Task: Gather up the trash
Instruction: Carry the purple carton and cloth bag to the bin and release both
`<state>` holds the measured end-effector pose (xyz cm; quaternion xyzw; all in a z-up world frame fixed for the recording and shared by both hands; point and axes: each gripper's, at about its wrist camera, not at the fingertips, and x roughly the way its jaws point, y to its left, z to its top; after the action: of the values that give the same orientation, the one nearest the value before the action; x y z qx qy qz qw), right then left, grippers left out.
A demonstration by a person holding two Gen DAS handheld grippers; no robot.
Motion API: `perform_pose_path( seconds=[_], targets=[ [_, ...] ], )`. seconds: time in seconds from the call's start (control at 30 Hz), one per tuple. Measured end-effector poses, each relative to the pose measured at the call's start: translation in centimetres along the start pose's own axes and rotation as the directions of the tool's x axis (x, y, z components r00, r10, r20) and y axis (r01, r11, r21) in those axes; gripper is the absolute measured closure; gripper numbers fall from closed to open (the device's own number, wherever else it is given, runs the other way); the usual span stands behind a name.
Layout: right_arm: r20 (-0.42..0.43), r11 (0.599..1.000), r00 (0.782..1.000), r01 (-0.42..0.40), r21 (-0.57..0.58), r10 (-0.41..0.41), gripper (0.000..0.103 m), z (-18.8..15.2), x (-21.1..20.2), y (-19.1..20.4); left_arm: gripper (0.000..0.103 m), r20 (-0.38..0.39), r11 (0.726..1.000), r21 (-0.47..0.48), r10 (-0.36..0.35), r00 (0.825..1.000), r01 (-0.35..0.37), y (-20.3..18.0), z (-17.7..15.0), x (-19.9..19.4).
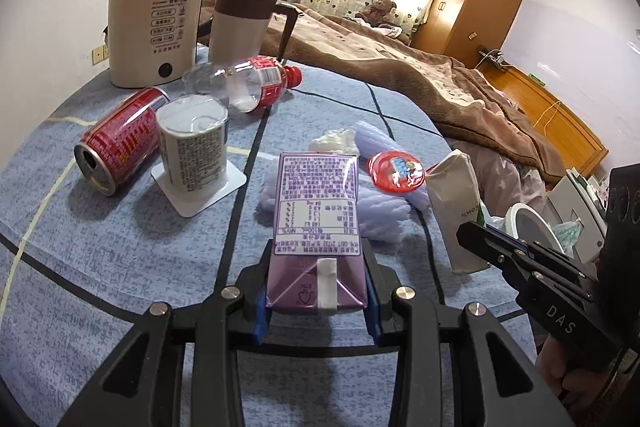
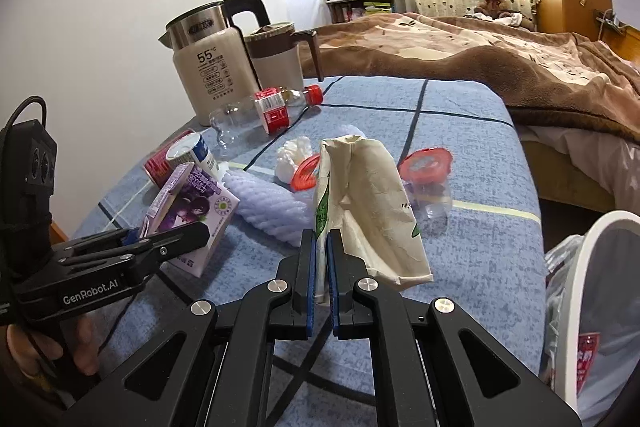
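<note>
The purple drink carton (image 1: 316,227) is clamped at its folded end between the blue pads of the left gripper (image 1: 316,301), whose jaws are closed on its 2 side faces. The carton lies lengthwise away from the jaws, its printed panel facing up, over the blue patterned cloth of the worktop (image 1: 120,247). The left gripper is pointed downward at a slant across the worktop, and in the right wrist view it is held by a hand (image 2: 52,343) at the lower left.

Further right, the crumpled cream paper bag (image 2: 368,211) is pinched at its lower edge by the right gripper (image 2: 320,279); the jaws are nearly touching, with only the thin paper between them. The bag stands up from the jaws, creased, with green print on its side. This gripper is likewise angled down toward the worktop.

Left of the carton, a red can (image 1: 120,139) lies on its side beside an upturned white cup (image 1: 192,147), with a clear bottle (image 1: 248,83) behind them, also on its side. A white-rimmed bin (image 2: 592,291) with a plastic liner is seen at the far right, beyond the edge of the worktop.
</note>
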<state>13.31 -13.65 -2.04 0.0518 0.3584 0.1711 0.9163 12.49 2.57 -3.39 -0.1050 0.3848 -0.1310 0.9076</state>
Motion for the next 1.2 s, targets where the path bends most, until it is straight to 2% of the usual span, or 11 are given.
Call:
perform_pose_path(
  seconds=[0.5,0.83,1.2],
  targets=[
    [0.064,0.998,0.998,0.001,0.06,-0.005,0.097,0.2,-4.0,-1.8,0.065,0.036,0.996,0.08,-0.05,0.998,0.047,-4.2,0.7,-1.8],
    [0.111,0.99,0.989,0.08,0.116,-0.093,0.097,0.2,-7.8,-4.9,0.065,0.029,0.982,0.159,-0.113,0.993,0.107,-8.8,1.3,-1.6],
    [0.105,0.964,0.973,0.184,0.193,-0.207,0.097,-1.3,-11.2,-10.0,0.065,-0.028,0.939,0.268,-0.214,0.976,0.214,-16.3,1.0,0.2]
  ],
)
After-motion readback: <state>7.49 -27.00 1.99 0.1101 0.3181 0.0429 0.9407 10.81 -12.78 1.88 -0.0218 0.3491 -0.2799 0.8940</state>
